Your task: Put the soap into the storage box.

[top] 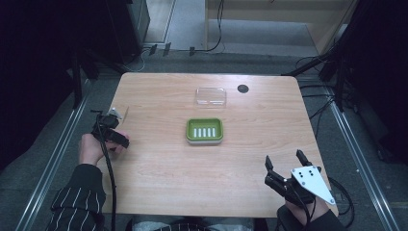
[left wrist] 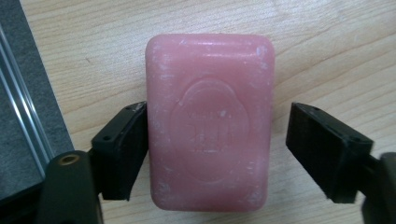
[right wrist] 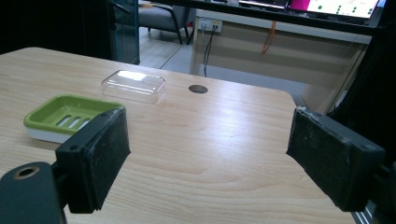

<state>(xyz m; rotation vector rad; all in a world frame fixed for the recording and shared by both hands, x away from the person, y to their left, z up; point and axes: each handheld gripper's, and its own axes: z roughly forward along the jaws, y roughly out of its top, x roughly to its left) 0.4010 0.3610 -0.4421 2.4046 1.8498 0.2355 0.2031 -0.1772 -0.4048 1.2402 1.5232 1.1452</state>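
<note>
A pink bar of soap [left wrist: 208, 126] lies flat on the wooden table [top: 159, 163] near its left edge. My left gripper [left wrist: 219, 114] straddles it from above and is open: the left jaw touches the bar's side and the right jaw stands a small gap away. In the high view the left gripper [top: 113, 131] and the hand on it cover the soap. A green soap dish [top: 204, 130] with a white slotted insert sits at the table's middle. My right gripper [top: 284, 159] is open and empty over the near right corner, pointing toward the green soap dish [right wrist: 65, 116].
A clear plastic lid [top: 210, 96] rests behind the dish, with a round black cable hole [top: 243, 88] to its right. The table's left edge and a metal floor rail [left wrist: 23, 121] run close beside the soap. Cables and dark stands surround the table.
</note>
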